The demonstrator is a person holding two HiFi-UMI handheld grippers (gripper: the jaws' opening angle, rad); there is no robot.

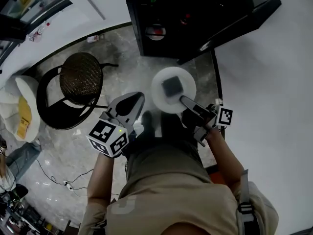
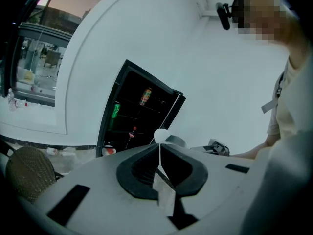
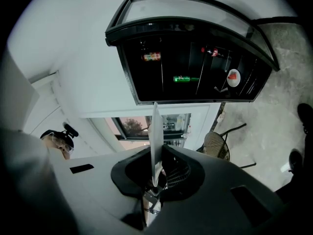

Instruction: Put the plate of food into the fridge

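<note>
The right tool (image 1: 183,100) clamps the plate (image 1: 159,84) rim to keep the food (image 1: 172,86) level before the open fridge (image 1: 186,23) at top center; the left tool (image 1: 140,97), jaws together, hangs empty.

Marble floor (image 1: 123,50) bears wicker chair (image 1: 80,78), black fridge (image 1: 188,18).

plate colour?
White plate, with dark grey food on it. Clearest in the head view.
</note>
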